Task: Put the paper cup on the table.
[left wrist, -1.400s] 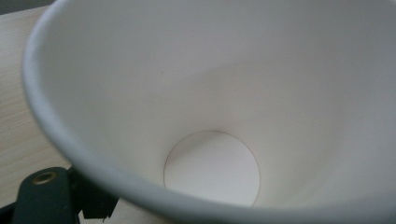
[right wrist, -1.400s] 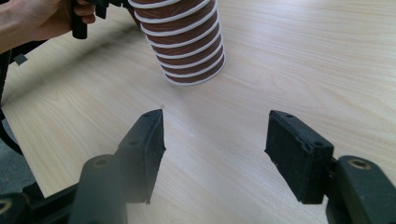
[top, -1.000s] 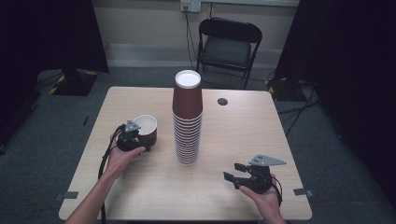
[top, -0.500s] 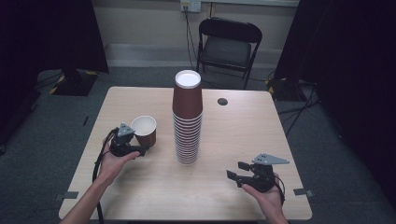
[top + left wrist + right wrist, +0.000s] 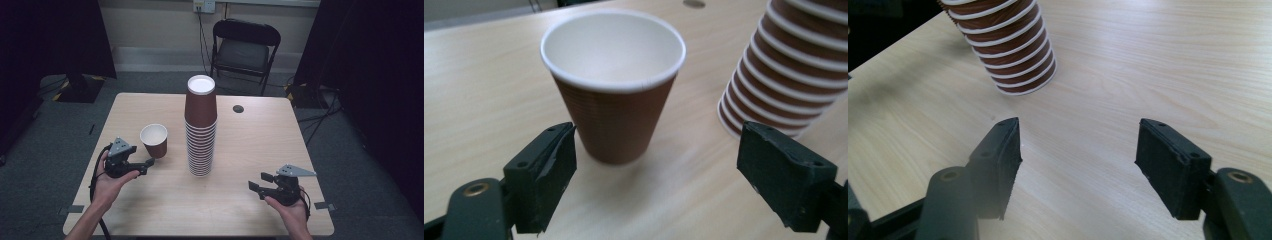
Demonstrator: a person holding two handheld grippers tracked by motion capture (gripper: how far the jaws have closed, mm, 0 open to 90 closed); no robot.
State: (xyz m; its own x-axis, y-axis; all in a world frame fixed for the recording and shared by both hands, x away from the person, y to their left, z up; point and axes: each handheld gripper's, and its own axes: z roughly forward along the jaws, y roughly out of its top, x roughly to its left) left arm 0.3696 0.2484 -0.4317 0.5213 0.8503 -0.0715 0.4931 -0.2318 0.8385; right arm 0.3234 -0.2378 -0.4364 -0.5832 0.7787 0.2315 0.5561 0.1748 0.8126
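The left gripper [image 5: 656, 180] has its jaws spread wide, just short of a paper cup [image 5: 614, 82] that stands upright and apart from them: brown ribbed wall, white rim, white empty inside. It stands on the table [image 5: 260, 145] left of the tall cup stack [image 5: 201, 127]. The right gripper [image 5: 1078, 167] also gapes open over bare wood.

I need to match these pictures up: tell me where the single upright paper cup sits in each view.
High view: single cup, left of centre, beside the left gripper.
Left gripper view: centre, just beyond the open jaws.
Right gripper view: not in it.
Shared landmark: the tall cup stack.
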